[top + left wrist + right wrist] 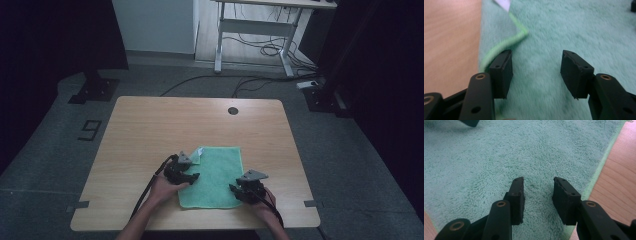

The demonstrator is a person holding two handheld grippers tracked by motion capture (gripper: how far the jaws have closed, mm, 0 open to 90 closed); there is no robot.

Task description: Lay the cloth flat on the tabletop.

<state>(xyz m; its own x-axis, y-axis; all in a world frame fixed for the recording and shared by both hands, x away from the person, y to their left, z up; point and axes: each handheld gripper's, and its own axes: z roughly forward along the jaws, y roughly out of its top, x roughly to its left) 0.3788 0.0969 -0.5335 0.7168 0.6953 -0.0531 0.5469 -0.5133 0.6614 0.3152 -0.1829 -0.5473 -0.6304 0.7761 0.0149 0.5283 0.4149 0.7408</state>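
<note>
Mint-green terry towel lies flat at lower centre of the wooden table; left gripper and right gripper, jaws apart, seem poised for folding; next, pinch its edges

You work at a light wooden rectangular table with a small round black grommet hole near its far edge. Beyond it, a white metal desk frame stands over tangled black cables on grey floor.
</note>
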